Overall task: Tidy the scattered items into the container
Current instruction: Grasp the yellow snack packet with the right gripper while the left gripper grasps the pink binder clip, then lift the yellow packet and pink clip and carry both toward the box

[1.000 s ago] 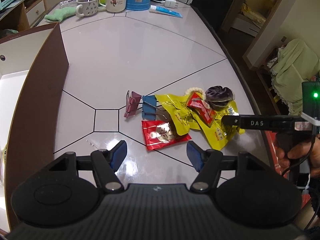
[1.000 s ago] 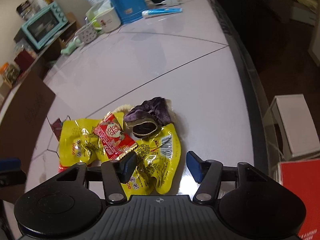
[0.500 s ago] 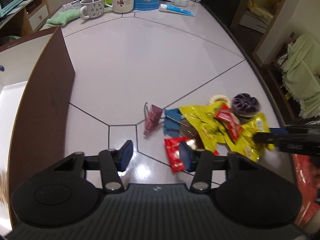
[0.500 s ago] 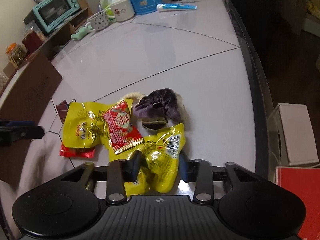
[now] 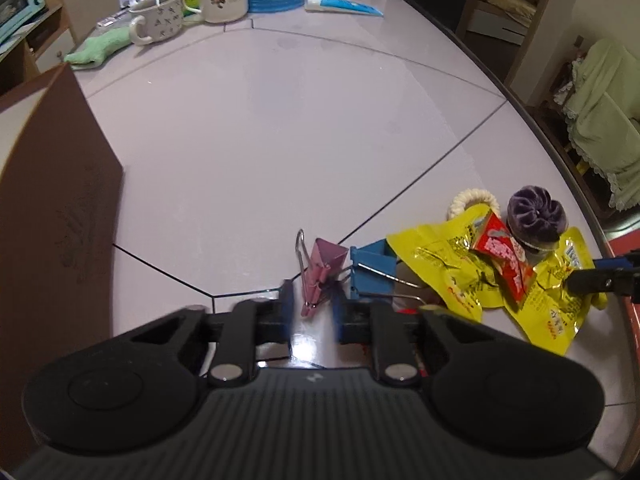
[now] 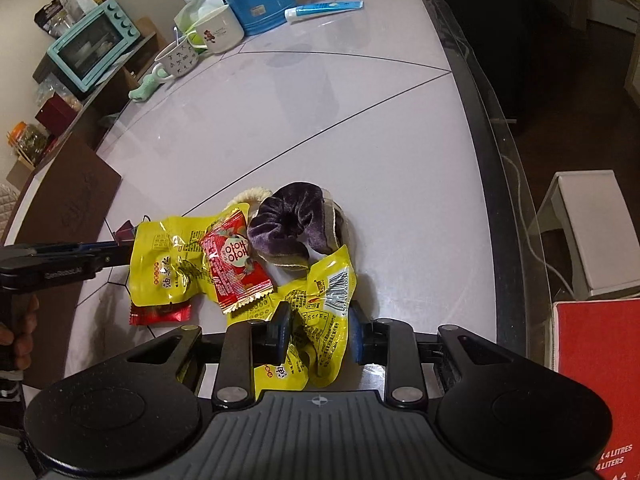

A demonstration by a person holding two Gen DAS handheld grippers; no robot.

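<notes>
Tabletop (image 5: 280,128) lot: brown container, snack packets, hair ties, binder clips.

Container (image 5: 60,208) stands left of the left gripper (image 5: 312,314). Left gripper: jaws just closing, narrow around the pink binder clip (image 5: 322,270); contact unclear through blur. Right gripper (image 6: 318,334): clamped on the nearer yellow packet (image 6: 320,320). Beyond it lie a second yellow packet (image 6: 168,264), red packet (image 6: 236,264), purple scrunchie (image 6: 288,220). Blue binder clip (image 5: 370,268) just right of the pink.

Two yellow packets (image 6: 168,268) (image 6: 324,320), two red (one small) (image 6: 234,268) (image 6: 160,314), two binder clips (image 5: 322,270) (image 5: 370,270), two scrunchies (image 6: 288,220) (image 5: 472,196).
</notes>
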